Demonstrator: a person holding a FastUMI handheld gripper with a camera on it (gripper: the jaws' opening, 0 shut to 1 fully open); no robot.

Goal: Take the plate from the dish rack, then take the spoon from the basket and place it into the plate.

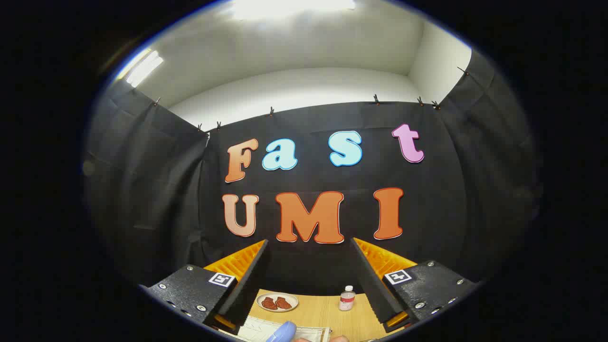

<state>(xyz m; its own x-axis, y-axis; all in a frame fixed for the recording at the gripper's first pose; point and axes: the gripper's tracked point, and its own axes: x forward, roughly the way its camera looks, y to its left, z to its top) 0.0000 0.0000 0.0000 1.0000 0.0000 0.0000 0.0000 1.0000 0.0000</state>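
Two black fingers of the gripper are standing well apart with nothing between them, their orange backs catching the light, each carrying a small square marker on its black mount. Just below the gap, at about six o'clock, a rounded light-blue object is poking up over a white wire frame, which may be the dish rack, though too little of it is showing to be sure. Ahead of the fingers a wooden table is stretching toward the booth wall. Toward eleven o'clock from the blue object, close by the left finger, a small pale plate is sitting flat on the table, carrying two reddish-brown pieces. Toward one o'clock, near the right finger, a small bottle with a white cap is standing upright, well apart from the plate. Beyond the table, black cloth is hanging from clips along its upper edge, and above it white walls are rising to a bright ceiling light at twelve o'clock.
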